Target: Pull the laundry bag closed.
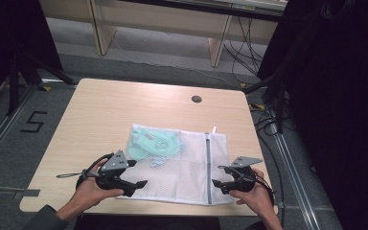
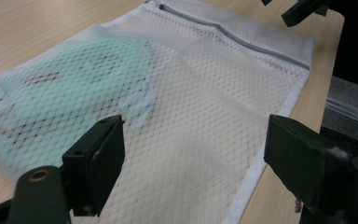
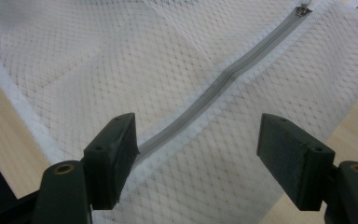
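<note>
White mesh laundry bag [image 1: 182, 167] lies flat at the near edge of the table [image 1: 100, 110], mint-green garment [image 1: 148, 143] inside its far-left part, zipper [image 1: 208, 163] shut along the right side. My left gripper [image 1: 133, 179] is spread wide over the bag's near-left corner, grasping nothing. My right gripper [image 1: 220, 183] is also wide apart, straddling the zipper's near end, empty, probably lined up to pin or open it.

A lab: black curtains [image 1: 335, 96], floor cables [image 1: 249, 48], a numbered floor marking [image 1: 33, 122].
</note>
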